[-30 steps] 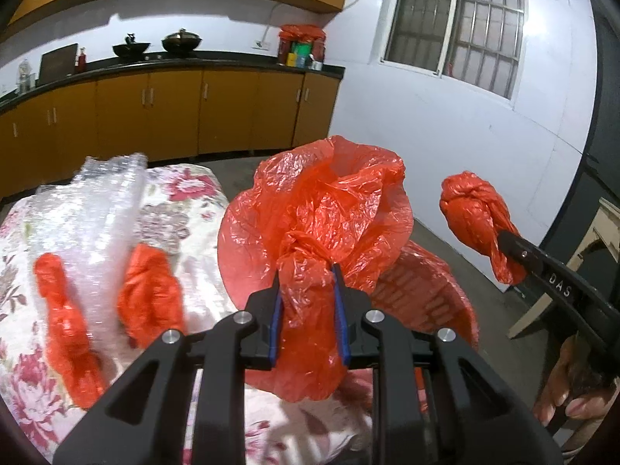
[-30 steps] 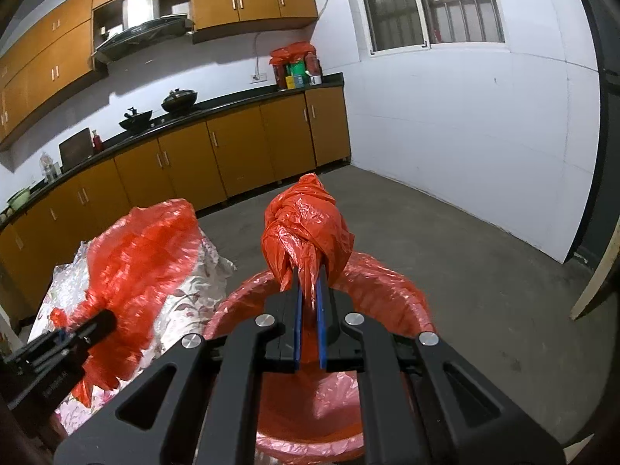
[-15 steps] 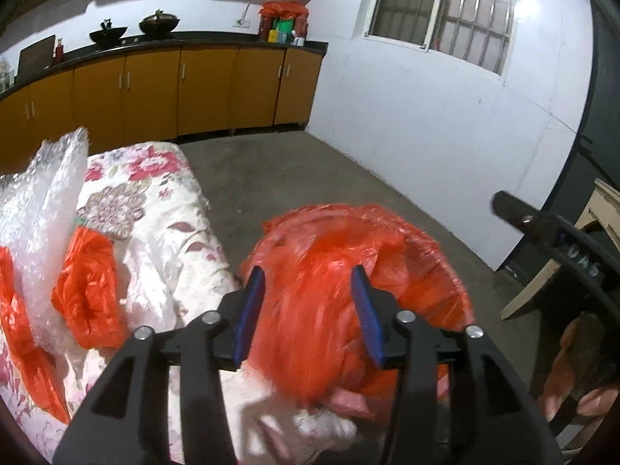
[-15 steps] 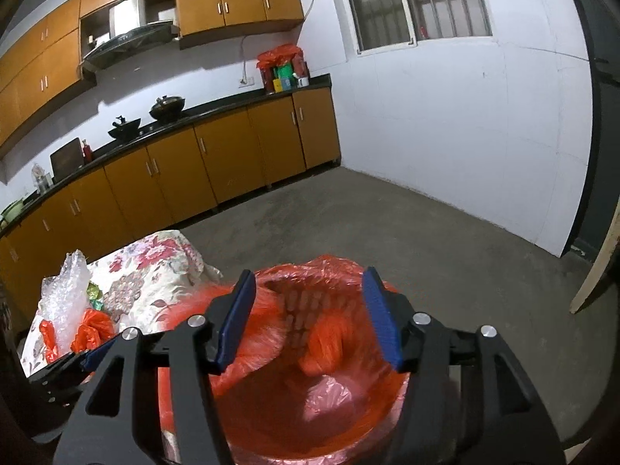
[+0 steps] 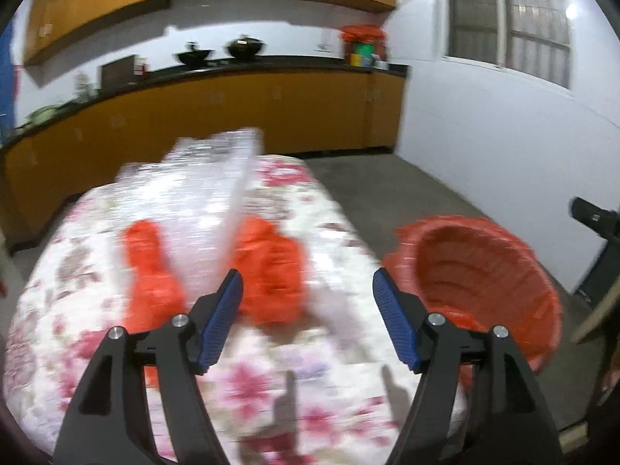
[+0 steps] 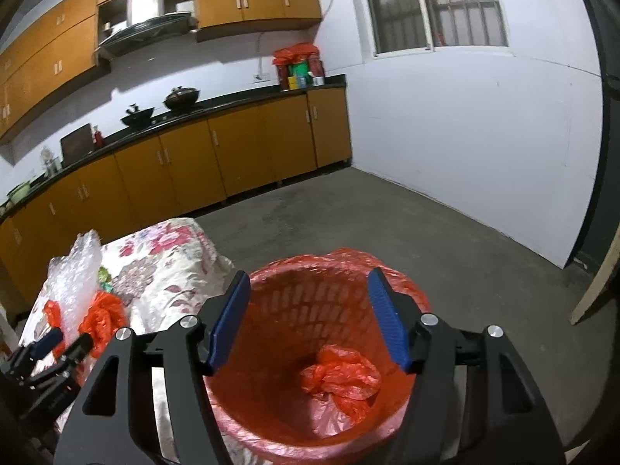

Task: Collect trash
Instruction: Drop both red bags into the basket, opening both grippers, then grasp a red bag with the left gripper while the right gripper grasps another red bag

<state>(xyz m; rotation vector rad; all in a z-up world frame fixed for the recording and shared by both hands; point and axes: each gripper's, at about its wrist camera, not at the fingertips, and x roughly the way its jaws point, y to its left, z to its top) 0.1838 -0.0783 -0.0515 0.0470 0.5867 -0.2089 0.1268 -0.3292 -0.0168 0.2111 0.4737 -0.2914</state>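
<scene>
Both sets of fingers are seen spread wide with nothing gripped, and both have just been opening up. The right gripper (image 6: 306, 317) is held right over the bin (image 6: 410, 407), a red basket lined with a red bag, standing on the concrete floor (image 6: 387, 224) just right of the desk (image 6: 174, 275). A crumpled red plastic bag (image 6: 341, 379) is seen lying down at the bottom of the bin, apart from the fingers above it. Whether it is one piece or two bunched together can't be told.

The left gripper (image 5: 308, 317) is pointed down at the desk, which is covered in a floral cloth (image 5: 271, 379). That view is pretty blurred. Nothing is caught between the blue pads (image 5: 221, 321). Just beyond them, two more red wads are left on the cloth: the left red wad (image 5: 151, 271) and the right red wad (image 5: 271, 271), with a sheet of bubble wrap (image 5: 209, 201) standing up between them and reaching toward the far edge. The bin is seen off to the right in that view too, near the desk's right edge.

In the right wrist view the left gripper is spotted at the near left, over the desk beside the bubble wrap. Kitchen cabinets (image 6: 232, 155) and a dark countertop are lined along the far wall
</scene>
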